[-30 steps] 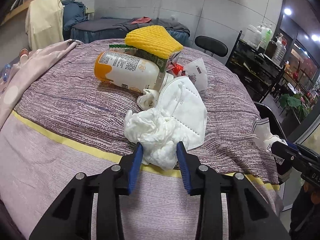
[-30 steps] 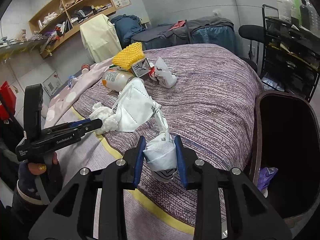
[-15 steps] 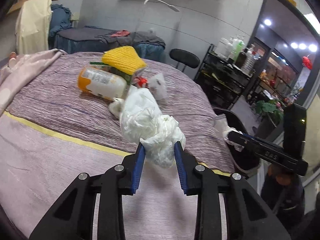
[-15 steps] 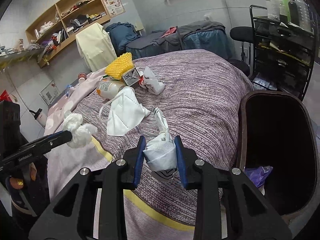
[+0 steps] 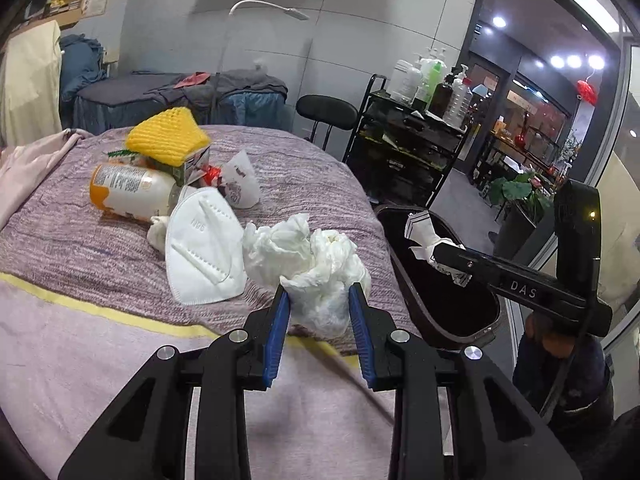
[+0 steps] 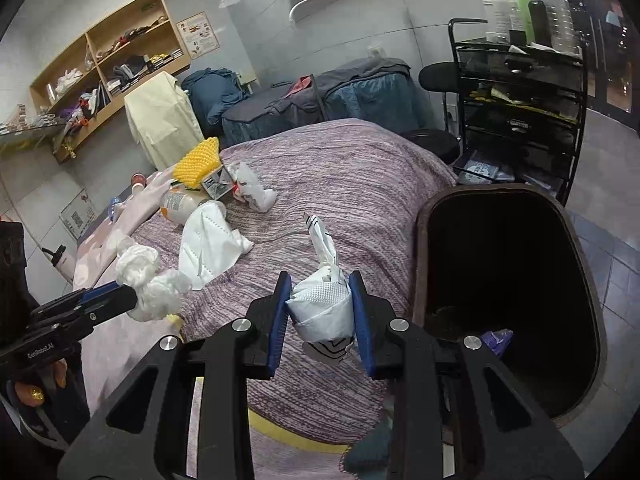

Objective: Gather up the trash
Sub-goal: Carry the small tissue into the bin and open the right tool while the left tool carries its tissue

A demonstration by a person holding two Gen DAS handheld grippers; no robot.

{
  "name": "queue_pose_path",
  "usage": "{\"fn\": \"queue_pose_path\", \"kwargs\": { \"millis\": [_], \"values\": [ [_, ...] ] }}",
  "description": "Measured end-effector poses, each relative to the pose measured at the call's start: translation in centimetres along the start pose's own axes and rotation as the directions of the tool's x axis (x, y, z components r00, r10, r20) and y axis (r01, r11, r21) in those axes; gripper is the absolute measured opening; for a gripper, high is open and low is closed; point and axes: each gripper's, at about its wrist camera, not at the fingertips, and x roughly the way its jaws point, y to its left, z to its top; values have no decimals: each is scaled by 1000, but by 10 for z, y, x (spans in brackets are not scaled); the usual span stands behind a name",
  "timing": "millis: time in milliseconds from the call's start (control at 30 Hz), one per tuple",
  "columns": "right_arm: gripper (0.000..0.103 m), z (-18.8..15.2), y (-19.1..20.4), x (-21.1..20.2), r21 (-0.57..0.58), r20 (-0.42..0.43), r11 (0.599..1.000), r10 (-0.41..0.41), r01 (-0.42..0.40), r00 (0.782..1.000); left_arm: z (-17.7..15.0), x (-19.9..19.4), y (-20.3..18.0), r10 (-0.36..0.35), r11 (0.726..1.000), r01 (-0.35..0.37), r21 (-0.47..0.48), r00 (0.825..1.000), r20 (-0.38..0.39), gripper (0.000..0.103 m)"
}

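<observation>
My left gripper is shut on a crumpled white tissue wad and holds it above the bed; it also shows in the right wrist view. My right gripper is shut on a crumpled white wrapper with black stripes, beside the dark trash bin. In the left wrist view the right gripper holds the wrapper over the bin. A white face mask, an orange-and-white bottle, a yellow foam net and a small carton lie on the bed.
The purple striped bedspread has a yellow stripe near its front edge. A purple scrap lies in the bin. A black trolley with bottles and a black stool stand behind the bin.
My left gripper closed on the tissue wad, lifted it off the bed and swung right toward the bin. My right gripper carried the wrapper closer to the bin.
</observation>
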Motion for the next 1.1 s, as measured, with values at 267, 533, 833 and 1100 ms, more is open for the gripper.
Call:
{"fn": "queue_pose_path", "kwargs": {
  "millis": [267, 533, 833, 1100],
  "values": [
    [30, -3, -54, -12, 88, 24, 989, -121, 119, 992, 21, 40, -52, -66, 991, 68, 112, 997, -27, 30],
    [30, -11, -105, -4, 170, -17, 960, -225, 224, 974, 32, 88, -88, -119, 978, 136, 158, 987, -111, 30],
    [32, -23, -137, 17, 220, -85, 932, -277, 289, 957, 34, 114, -111, -130, 969, 159, 190, 979, -155, 30],
    [67, -26, -137, 10, 239, -38, 920, -311, 311, 950, 34, 122, -119, -127, 966, 161, 202, 977, -171, 30]
  ]
}}
